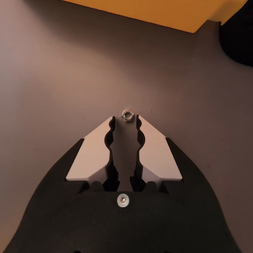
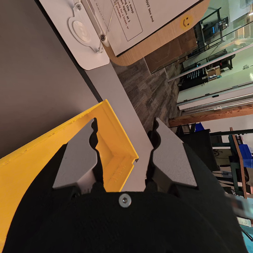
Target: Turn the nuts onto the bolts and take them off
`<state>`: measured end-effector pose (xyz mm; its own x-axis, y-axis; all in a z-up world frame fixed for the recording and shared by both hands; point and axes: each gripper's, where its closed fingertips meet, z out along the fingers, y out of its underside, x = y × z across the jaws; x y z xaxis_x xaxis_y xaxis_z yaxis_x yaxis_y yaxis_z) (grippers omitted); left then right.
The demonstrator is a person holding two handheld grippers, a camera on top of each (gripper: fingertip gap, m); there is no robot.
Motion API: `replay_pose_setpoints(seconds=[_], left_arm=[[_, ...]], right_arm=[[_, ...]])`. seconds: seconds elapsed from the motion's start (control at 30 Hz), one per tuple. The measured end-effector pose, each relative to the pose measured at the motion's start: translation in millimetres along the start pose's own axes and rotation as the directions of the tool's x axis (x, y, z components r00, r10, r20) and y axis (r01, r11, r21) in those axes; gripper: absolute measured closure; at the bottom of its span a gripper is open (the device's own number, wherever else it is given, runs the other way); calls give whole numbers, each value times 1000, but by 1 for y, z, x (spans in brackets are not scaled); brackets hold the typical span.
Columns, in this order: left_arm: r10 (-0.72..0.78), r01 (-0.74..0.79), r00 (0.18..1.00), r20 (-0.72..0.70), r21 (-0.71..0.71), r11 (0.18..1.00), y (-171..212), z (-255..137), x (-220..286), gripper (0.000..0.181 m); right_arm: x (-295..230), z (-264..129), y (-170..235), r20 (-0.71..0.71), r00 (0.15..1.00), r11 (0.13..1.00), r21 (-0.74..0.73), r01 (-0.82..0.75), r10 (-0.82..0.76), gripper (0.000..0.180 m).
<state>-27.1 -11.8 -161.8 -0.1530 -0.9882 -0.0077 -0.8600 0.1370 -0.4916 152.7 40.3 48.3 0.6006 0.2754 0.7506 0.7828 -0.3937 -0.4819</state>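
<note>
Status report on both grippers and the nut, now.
Left gripper open, fingers either side of the hex nut lying flat on the grey table, not gripped. Right gripper open, empty, over the yellow bin. No bolt in view; nothing obstructing.

Left gripper [image 1: 125, 117], black body with pale grey wedge fingers [image 1: 95, 147] and wavy black inner pads, fills the lower centre of the frame, jaws parted by a narrow gap, nothing clamped. Right gripper [image 2: 125, 120], same build, lower half of its frame, jaws spread wide, holding nothing.
</note>
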Motion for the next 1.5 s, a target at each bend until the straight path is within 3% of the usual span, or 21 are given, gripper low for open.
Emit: replay_pose_setpoints(seconds=[0.17,0.33,0.47,0.6,0.67,0.77,0.87,0.97,1.07,1.27,1.5], left_arm=[[-25,11,996,87,158,987,-25,-54,-21,152],[-162,-26,919,360,465,885,-40,-189,-78,147],[-356,-61,793,493,647,760,-4,-291,-121,125],[-508,-30,655,559,691,723,55,-336,-160,112],[-579,97,596,557,665,740,93,-333,-181,111],[-619,345,572,539,527,777,149,-299,-202,115],[-622,472,567,540,405,783,187,-266,-217,128],[-646,574,594,479,310,758,208,-233,-221,128],[-645,621,618,449,224,751,222,-210,-221,131],[-575,616,621,533,122,778,237,-196,-229,137],[-629,709,587,510,52,703,257,-176,-228,136]], right_arm=[[25,-21,-26,-114,992,988,149,-44,62,98],[74,-73,-66,-248,917,860,484,-163,313,92],[89,-103,-74,-262,870,750,640,-167,417,83],[97,-106,-74,-291,835,728,663,-176,467,84],[94,-104,-79,-283,837,722,669,-177,468,87],[84,-99,-90,-264,859,727,666,-167,439,91],[75,-87,-94,-263,879,764,626,-157,397,90],[69,-75,-93,-273,895,802,581,-139,353,90],[66,-68,-91,-273,903,824,550,-137,332,90],[64,-65,-90,-258,910,829,541,-143,325,90],[60,-62,-89,-241,921,841,521,-144,307,90]])
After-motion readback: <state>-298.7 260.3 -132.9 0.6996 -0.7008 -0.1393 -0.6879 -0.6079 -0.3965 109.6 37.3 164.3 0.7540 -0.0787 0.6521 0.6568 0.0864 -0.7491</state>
